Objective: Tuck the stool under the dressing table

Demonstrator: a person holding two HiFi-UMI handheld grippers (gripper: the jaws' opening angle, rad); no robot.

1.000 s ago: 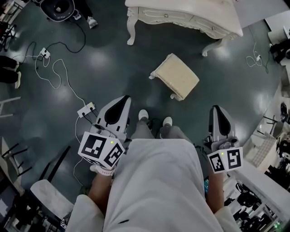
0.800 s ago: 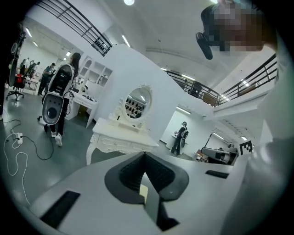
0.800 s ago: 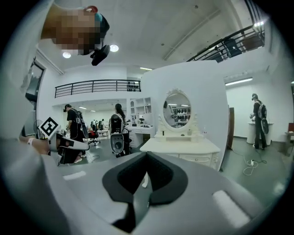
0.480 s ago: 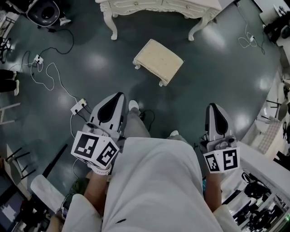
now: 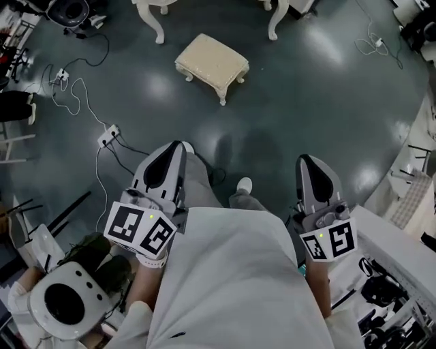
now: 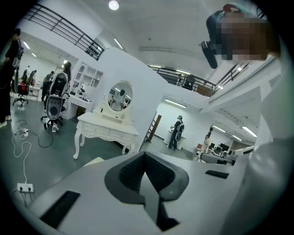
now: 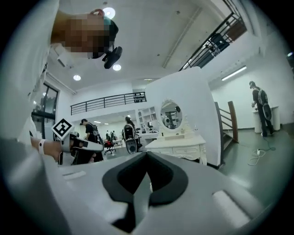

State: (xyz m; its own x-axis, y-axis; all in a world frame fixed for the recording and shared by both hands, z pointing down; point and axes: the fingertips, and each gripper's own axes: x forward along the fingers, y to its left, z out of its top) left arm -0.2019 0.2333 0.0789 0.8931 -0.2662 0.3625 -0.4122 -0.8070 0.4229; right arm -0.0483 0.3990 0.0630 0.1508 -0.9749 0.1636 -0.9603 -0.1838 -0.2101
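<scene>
The cream padded stool (image 5: 211,61) stands on the dark floor, apart from the white dressing table, of which only two carved legs (image 5: 157,20) show at the top of the head view. My left gripper (image 5: 176,146) and right gripper (image 5: 306,160) are held at either side of the person's body, well short of the stool, both shut and empty. In the left gripper view the left gripper (image 6: 146,157) points toward the dressing table (image 6: 106,129) with its oval mirror (image 6: 120,96); a stool corner (image 6: 94,161) peeks over it. The right gripper (image 7: 147,157) faces the table (image 7: 177,145) too.
A white power strip (image 5: 107,135) with trailing cables lies on the floor to the left. A black office chair (image 5: 69,10) stands at the top left. A round white device (image 5: 63,309) sits at the bottom left. Shelving (image 5: 417,204) lines the right edge. People stand in the background (image 6: 178,131).
The stool and dressing table have slid up and left in the head view, the table nearly out of frame. A round white device has come into view. Both grippers stay shut.
</scene>
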